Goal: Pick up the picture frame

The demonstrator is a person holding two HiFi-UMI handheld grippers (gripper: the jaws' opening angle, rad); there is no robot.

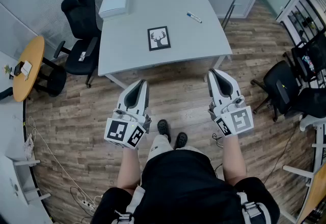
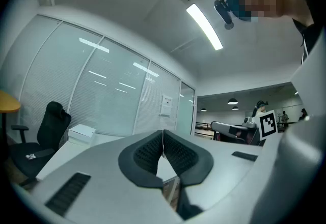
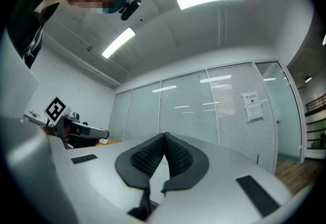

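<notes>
A small black picture frame (image 1: 158, 38) with a deer-head print lies flat near the middle of the pale grey table (image 1: 204, 39). My left gripper (image 1: 142, 83) hovers over the wooden floor just short of the table's near edge, below and left of the frame, its jaws shut with nothing between them. My right gripper (image 1: 212, 73) is level with it on the right, near the table's front right corner, also shut and empty. In the left gripper view the left gripper (image 2: 163, 132) points level across the tabletop. In the right gripper view the right gripper (image 3: 165, 135) points slightly upward.
A white box (image 1: 114, 3) rests at the table's far left corner and a marker pen (image 1: 194, 17) at its far right. A black office chair (image 1: 80, 39) stands left of the table, a round wooden table (image 1: 28, 65) further left, more chairs (image 1: 285, 85) at right.
</notes>
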